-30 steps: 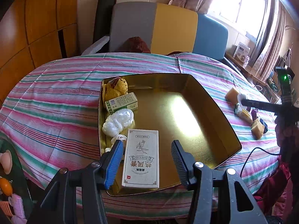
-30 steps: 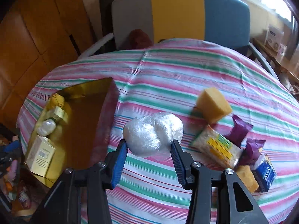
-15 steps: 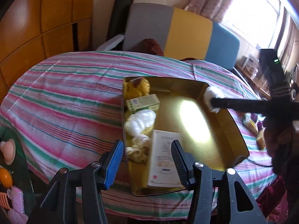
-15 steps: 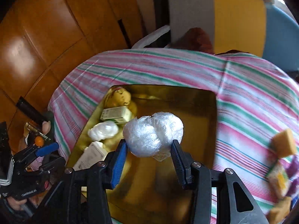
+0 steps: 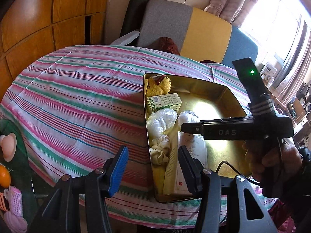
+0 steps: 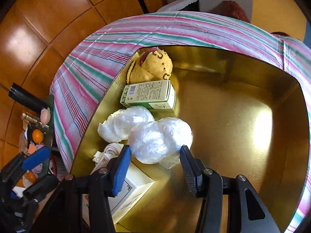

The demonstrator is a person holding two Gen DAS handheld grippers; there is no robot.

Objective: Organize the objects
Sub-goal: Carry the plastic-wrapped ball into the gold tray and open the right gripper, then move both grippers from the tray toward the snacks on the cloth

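A gold tray [image 5: 233, 101] sits on the striped table. It holds a yellow plush toy [image 5: 159, 86], a green-and-white box [image 5: 164, 102], a white plastic bundle [image 5: 162, 121], a cream knotted cord [image 5: 159, 152] and a white flat box [image 5: 186, 167]. My right gripper [image 6: 153, 159] is shut on a second clear plastic bundle [image 6: 160, 138], low inside the tray [image 6: 243, 136] beside the first bundle [image 6: 124, 125]. It also shows in the left wrist view [image 5: 188, 117]. My left gripper [image 5: 150, 167] is open and empty above the tray's near left edge.
The striped tablecloth [image 5: 77, 101] covers a round table. A grey, yellow and blue chair [image 5: 194, 31] stands behind it. Wooden panels [image 5: 48, 15] are at left. Small toys [image 5: 7, 147] lie below the table's left edge.
My right gripper carried the plastic bundle from the table's right side over the tray and down beside the other bundle. My left gripper drew back to the left.
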